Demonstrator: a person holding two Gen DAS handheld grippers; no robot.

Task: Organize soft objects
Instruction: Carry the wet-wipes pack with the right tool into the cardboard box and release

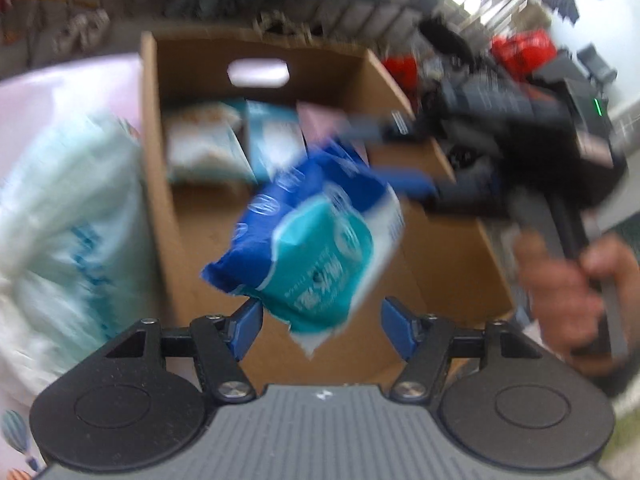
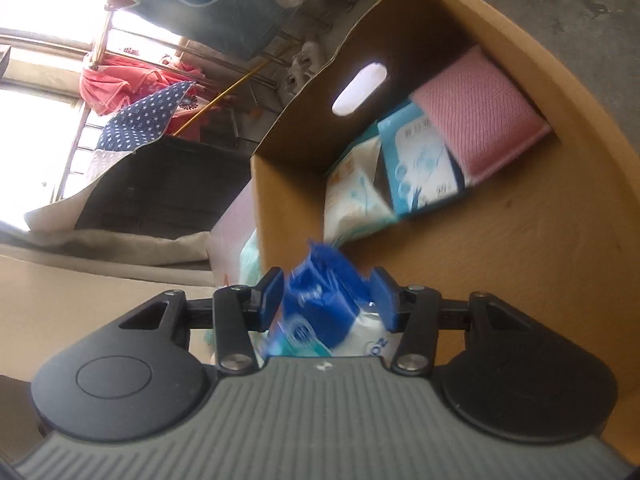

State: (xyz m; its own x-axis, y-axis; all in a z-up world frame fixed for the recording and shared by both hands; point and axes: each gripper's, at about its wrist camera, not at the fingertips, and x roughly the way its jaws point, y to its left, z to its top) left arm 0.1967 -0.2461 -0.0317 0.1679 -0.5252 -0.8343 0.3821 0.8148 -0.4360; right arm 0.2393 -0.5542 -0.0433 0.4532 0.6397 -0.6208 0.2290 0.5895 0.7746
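The right gripper (image 2: pixel 326 302), black-armed with blue pads, stood partly open with the blue, teal and white soft plastic pack (image 1: pixel 316 240) between its pads; in its own view both pads lay close against the pack's crumpled blue end, but whether they pressed on it or had let go could not be told; in the left wrist view the pack hung tilted above the open brown cardboard box (image 1: pixel 448 248), its upper corner between the right gripper's blue fingers (image 1: pixel 412 186), a person's hand (image 1: pixel 576 288) around that tool's handle. The left gripper (image 1: pixel 322 326) stood wide open and held nothing; the pack's lower white corner dipped between its pads, apparently touching neither.

Both views were smeared by motion, so the print on the pack could not be read; the right tool's body hid most of the pack in its own view.

Inside the box, against the wall with the oval hand-hole, stood a white and pale-blue tissue pack (image 2: pixel 352 200), a light-blue wipes pack (image 2: pixel 420 168) and a pink woven cloth pad (image 2: pixel 484 112), side by side and touching. Left of the box lay a large pale-green and white plastic bag (image 1: pixel 68 216) on pinkish sheeting (image 1: pixel 60 88); behind, a star-patterned blue cloth (image 2: pixel 148 120) draped a dark cabinet (image 2: pixel 160 188).
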